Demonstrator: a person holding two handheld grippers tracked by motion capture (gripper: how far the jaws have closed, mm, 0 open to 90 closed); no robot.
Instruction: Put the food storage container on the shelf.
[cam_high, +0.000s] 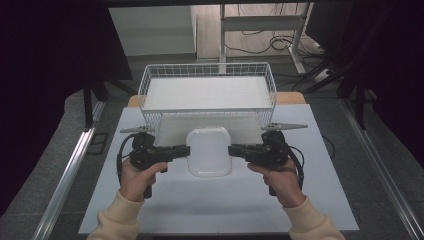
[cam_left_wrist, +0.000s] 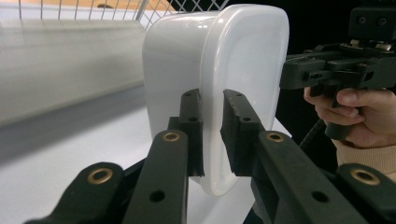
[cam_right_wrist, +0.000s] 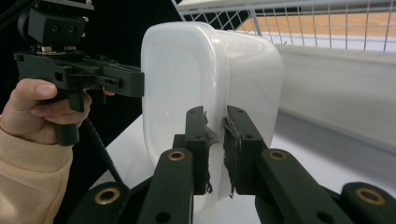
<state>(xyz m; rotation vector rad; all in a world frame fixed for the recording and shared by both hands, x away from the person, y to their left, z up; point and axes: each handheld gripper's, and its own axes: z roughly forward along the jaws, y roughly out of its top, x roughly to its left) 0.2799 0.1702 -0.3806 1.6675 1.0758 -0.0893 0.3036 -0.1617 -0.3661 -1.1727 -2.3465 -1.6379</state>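
A white plastic container (cam_high: 208, 150) with rounded corners hangs above the white tabletop, held from both sides. My left gripper (cam_high: 186, 150) is shut on its left rim, and my right gripper (cam_high: 231, 149) is shut on its right rim. In the left gripper view the pads (cam_left_wrist: 192, 122) pinch the container's rim (cam_left_wrist: 212, 140), with the other gripper (cam_left_wrist: 336, 70) beyond it. In the right gripper view the worn pads (cam_right_wrist: 198, 140) clamp the rim (cam_right_wrist: 215, 154) of the container (cam_right_wrist: 187, 79), and the opposite gripper (cam_right_wrist: 79, 72) holds the far edge.
A white wire basket (cam_high: 207, 95) stands just behind the container, its front wall (cam_high: 150, 120) close to both grippers. The white table board (cam_high: 215, 205) has a free strip toward the person. Dark floor, metal rails and cables surround the table.
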